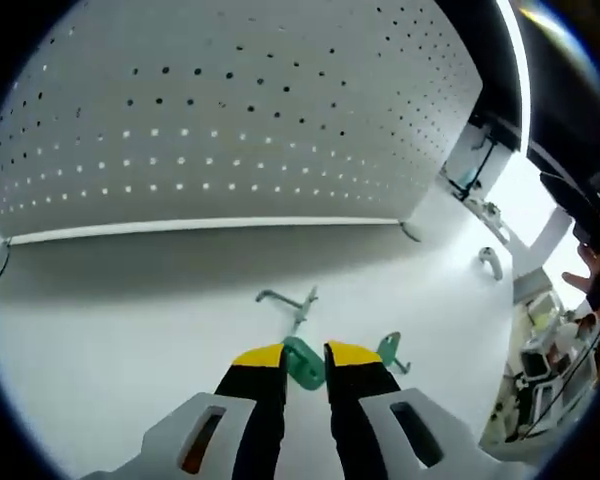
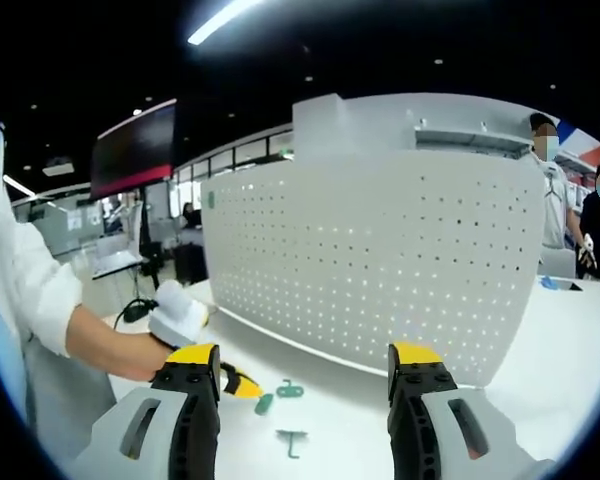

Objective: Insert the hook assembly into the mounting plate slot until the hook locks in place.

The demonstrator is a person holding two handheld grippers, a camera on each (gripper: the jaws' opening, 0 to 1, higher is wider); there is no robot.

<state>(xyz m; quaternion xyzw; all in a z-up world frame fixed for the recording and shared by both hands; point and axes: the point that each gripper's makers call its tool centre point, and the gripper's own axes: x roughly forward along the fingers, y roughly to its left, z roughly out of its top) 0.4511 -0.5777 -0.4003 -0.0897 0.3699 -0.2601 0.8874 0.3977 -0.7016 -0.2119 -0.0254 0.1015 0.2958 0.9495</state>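
Left gripper view: my left gripper (image 1: 305, 357), jaws narrow, pinches a green plastic hook (image 1: 302, 362) at lower centre on the matte white table (image 1: 100, 330). I count two more hooks: a grey-green wire one (image 1: 288, 302) above it, another green one (image 1: 390, 350) to the right. The white perforated pegboard (image 1: 230, 110) fills the top. Right gripper view: right gripper (image 2: 305, 385) jaws wide, holding nothing; two green hooks (image 2: 289, 390) on the table between them.

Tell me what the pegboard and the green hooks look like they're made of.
Pegboard: probably white-painted sheet metal, thin, matte, evenly punched with holes. Green hook between the left gripper jaws: likely coated or plastic, smooth, slightly glossy. Hook on the table: thin bent wire, likely coated metal.
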